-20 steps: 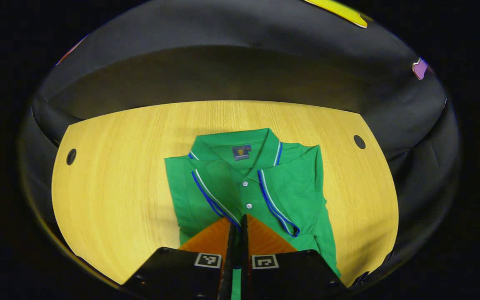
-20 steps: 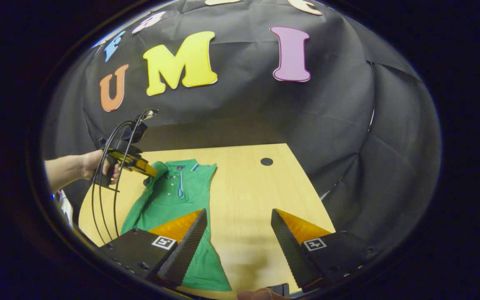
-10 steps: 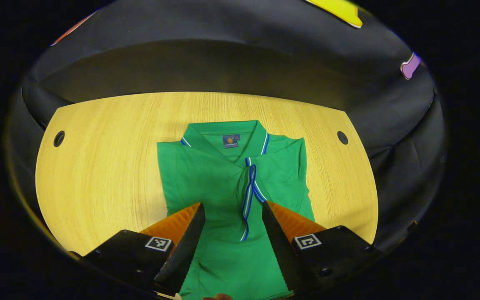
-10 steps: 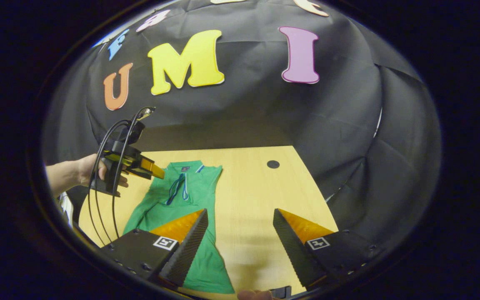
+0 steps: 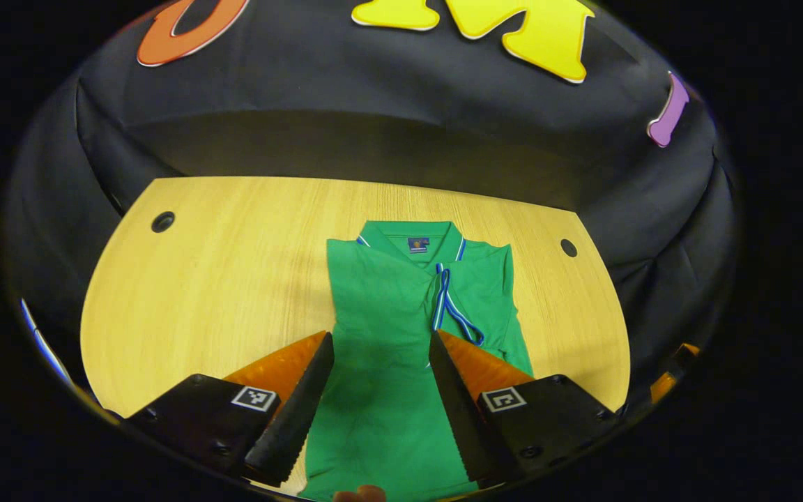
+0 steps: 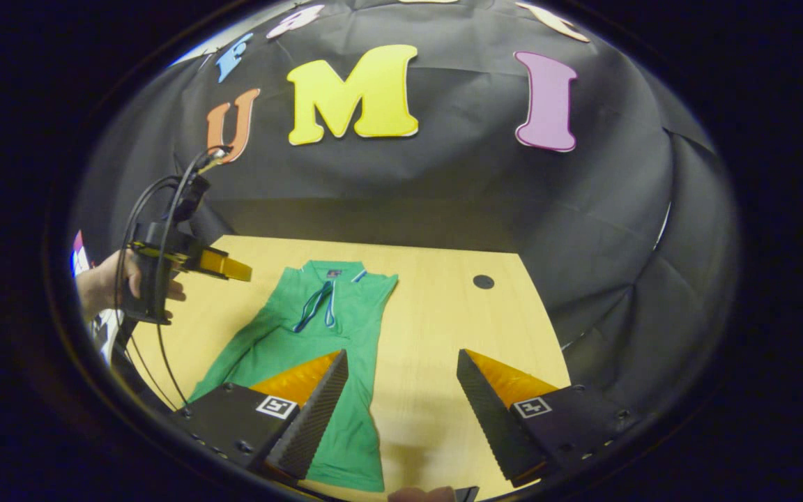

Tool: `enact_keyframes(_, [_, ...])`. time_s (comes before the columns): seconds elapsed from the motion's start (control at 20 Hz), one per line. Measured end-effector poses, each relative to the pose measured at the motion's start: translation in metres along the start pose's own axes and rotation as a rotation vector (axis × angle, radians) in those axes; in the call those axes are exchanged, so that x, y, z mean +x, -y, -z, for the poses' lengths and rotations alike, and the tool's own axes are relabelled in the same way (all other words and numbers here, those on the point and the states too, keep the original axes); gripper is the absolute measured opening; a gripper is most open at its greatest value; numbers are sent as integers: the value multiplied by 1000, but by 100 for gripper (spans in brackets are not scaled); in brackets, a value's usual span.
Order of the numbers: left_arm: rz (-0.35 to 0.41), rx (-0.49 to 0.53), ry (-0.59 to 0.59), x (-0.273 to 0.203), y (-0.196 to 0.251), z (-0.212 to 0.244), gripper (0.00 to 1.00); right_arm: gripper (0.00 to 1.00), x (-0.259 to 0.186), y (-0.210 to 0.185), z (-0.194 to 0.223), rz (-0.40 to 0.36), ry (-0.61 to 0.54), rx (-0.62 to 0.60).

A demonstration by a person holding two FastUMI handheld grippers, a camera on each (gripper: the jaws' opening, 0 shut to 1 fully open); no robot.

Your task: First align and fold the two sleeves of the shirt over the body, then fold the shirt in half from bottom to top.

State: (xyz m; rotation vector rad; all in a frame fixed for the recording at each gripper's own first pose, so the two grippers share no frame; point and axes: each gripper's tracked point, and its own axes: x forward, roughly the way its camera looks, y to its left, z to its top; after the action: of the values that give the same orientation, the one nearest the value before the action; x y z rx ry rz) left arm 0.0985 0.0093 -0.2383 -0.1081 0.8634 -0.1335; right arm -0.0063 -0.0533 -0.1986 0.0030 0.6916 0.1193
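Note:
A green polo shirt (image 5: 387, 328) lies flat on the wooden table (image 5: 220, 265), collar (image 5: 412, 240) at the far side. Both sleeves are folded over the body, and their blue-and-white striped cuffs (image 5: 447, 307) meet near the placket. My left gripper (image 5: 380, 341) hovers open above the shirt's lower body, holding nothing. In the right gripper view, a hand holds the left gripper (image 6: 224, 266) above the table, left of the shirt (image 6: 304, 328). My right gripper (image 6: 401, 355) is open and holds nothing, over the table (image 6: 436, 321) by the shirt's right hem.
The table has a round cable hole (image 5: 162, 222) at the far left and another (image 5: 568, 247) at the far right. Black cloth walls close in behind and on both sides. Black cables (image 6: 143, 230) loop from the left gripper.
My left gripper opened, let go of the sleeve it had carried over the body, then drew back and rose. The two cuffs now lie together. The right gripper barely shifted.

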Motion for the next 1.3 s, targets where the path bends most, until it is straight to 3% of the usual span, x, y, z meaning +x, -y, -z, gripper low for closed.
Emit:
enact_keyframes(0.15, [-69, 42, 109, -34, -15, 16, 94, 97, -2, -6, 13, -13, -22, -21])
enact_keyframes(0.2, [-68, 35, 126, -49, -12, 25, 100, 97, -2, -10, 20, -25, -33, -27])
enact_keyframes(0.35, [-57, 18, 117, -79, -14, 59, 100, 96, -5, -18, 41, -65, -84, -32])
enact_keyframes(0.75, [-55, -18, -105, -110, -35, 182, 100, 96, -23, -10, 121, -90, -255, -119])
enact_keyframes(1.1, [-25, 21, -334, -128, -49, 285, 100, 97, -33, -7, 210, -90, -502, -136])
enact_keyframes(1.3, [-7, 9, -407, -127, -52, 313, 100, 96, -35, -14, 240, -106, -596, -156])
